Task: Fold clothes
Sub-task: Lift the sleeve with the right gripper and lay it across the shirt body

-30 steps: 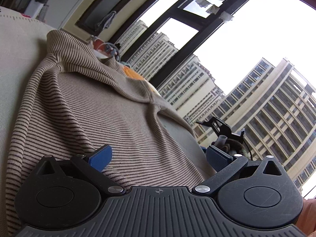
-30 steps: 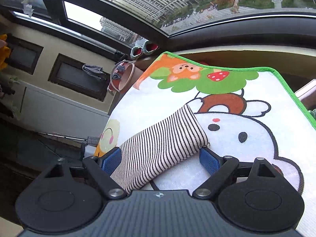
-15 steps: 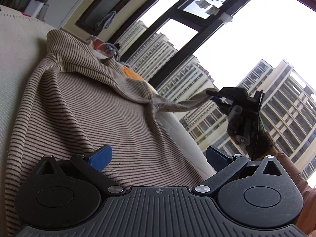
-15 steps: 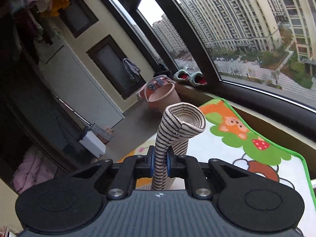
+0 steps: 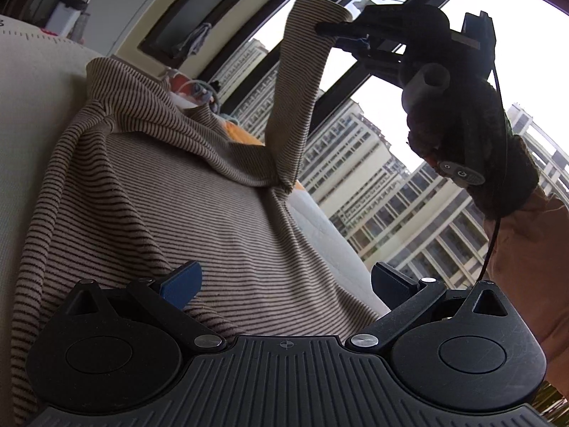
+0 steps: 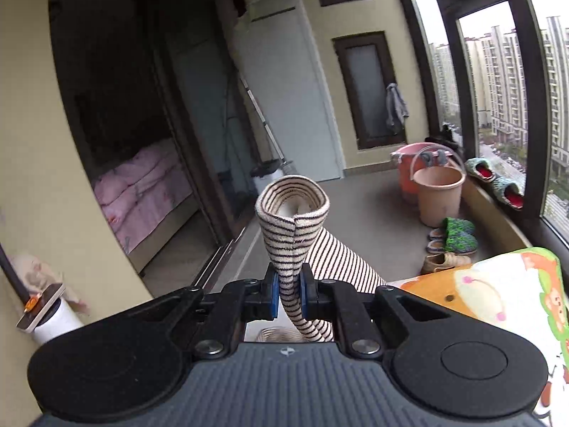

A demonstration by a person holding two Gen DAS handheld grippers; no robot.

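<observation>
Left wrist view shows the sweater (image 5: 170, 192) spread flat on the surface (image 5: 25, 106) with no fold made, one sleeve (image 5: 295, 82) raised by the right hand-held gripper (image 6: 287, 293) clamped on its cuff, while the left hand-held gripper (image 5: 284, 283) hovers wide open, empty.

Beyond your window frame (image 6: 462, 82) stand pale apartment towers (image 5: 398, 192). On the balcony floor you see two plastic buckets (image 6: 439, 195) near the sill, knitted slippers (image 6: 457, 236) just beside them, another pair (image 6: 496, 181) on the sill. A cartoon-print mat (image 6: 498, 295) fills the lower right; pink bedding (image 6: 142, 192) lies past the doorway.
</observation>
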